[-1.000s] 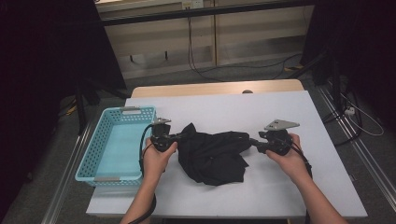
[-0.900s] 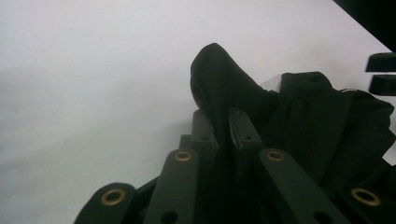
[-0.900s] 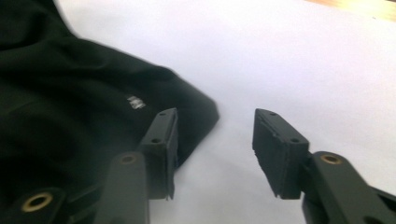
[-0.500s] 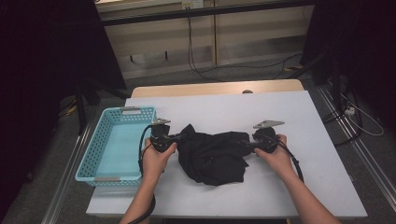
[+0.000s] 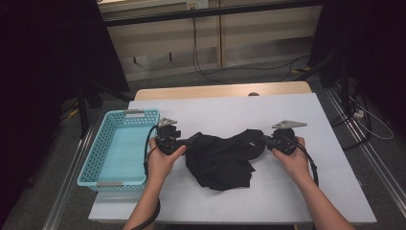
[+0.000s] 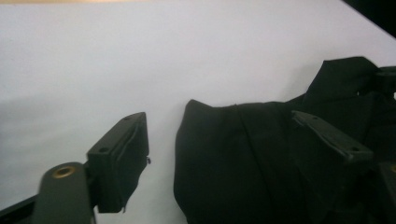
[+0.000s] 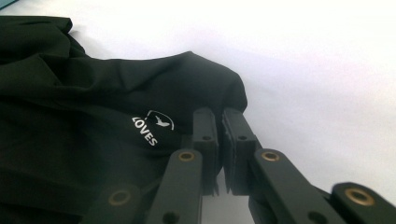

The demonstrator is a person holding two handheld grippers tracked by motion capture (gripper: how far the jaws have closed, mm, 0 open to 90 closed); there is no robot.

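A crumpled black garment (image 5: 220,158) lies in the middle of the white table (image 5: 230,110). My left gripper (image 5: 184,142) is at its left end, open: in the left gripper view the jaws (image 6: 219,119) stand wide apart, a fold of the garment (image 6: 243,158) lies between them, and the right-hand jaw rests over the fabric. My right gripper (image 5: 265,141) is at the right end. In the right gripper view its jaws (image 7: 220,114) are pressed together on the garment's edge (image 7: 154,93), beside a small white "LOVES" logo (image 7: 149,127).
A light blue plastic basket (image 5: 88,158) stands at the table's left edge, just behind my left hand. Bare white tabletop lies behind and to the right of the garment. Cables run on the floor beyond the table.
My right gripper moved left onto the garment's right end, then drew slightly back right, and that end now stretches toward it. The left hand stayed put.
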